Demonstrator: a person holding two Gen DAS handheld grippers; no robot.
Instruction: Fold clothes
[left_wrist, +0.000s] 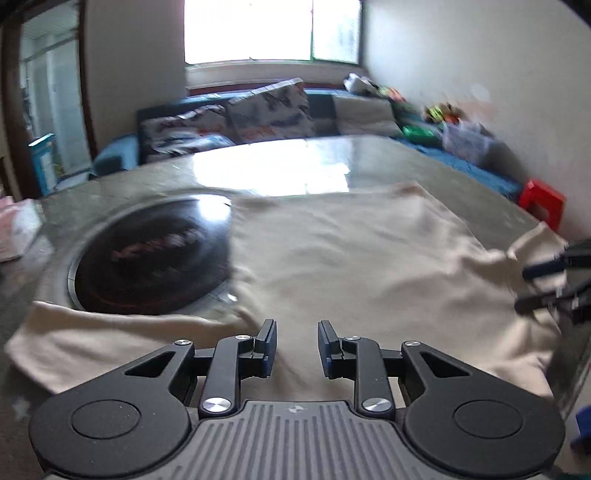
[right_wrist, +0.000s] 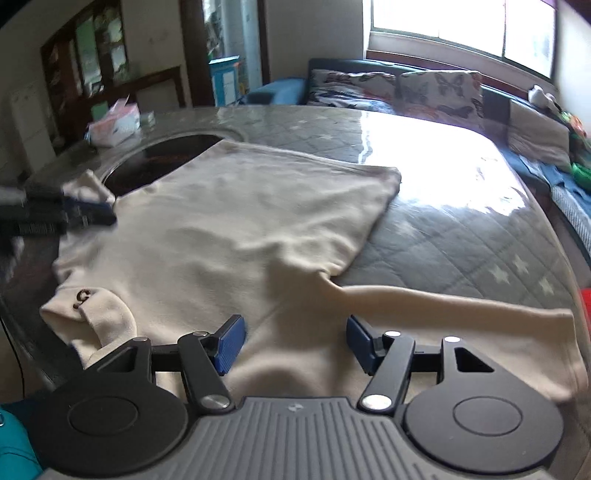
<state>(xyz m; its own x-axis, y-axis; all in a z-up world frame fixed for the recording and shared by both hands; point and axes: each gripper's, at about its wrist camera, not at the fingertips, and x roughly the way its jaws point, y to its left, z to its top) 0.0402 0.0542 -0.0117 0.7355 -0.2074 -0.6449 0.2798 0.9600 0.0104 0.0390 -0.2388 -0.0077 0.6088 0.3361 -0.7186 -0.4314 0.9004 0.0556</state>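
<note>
A cream long-sleeved top (left_wrist: 351, 258) lies spread on the glass-topped table, also in the right wrist view (right_wrist: 229, 229). Its collar (right_wrist: 103, 314) is at the near left and one sleeve (right_wrist: 461, 302) stretches to the right. My left gripper (left_wrist: 297, 347) is open just above the garment's near edge, holding nothing. It shows blurred at the left of the right wrist view (right_wrist: 92, 218), by the other sleeve. My right gripper (right_wrist: 295, 343) is open over the shoulder area, empty. It shows at the right edge of the left wrist view (left_wrist: 532, 288), close to a raised fold of cloth.
A dark round inset cooktop (left_wrist: 151, 258) sits in the table (left_wrist: 295, 166), partly under the top. A tissue pack (right_wrist: 114, 123) lies at the far left of the table. A sofa with cushions (left_wrist: 266, 110) stands behind. A red stool (left_wrist: 543, 203) stands at the right.
</note>
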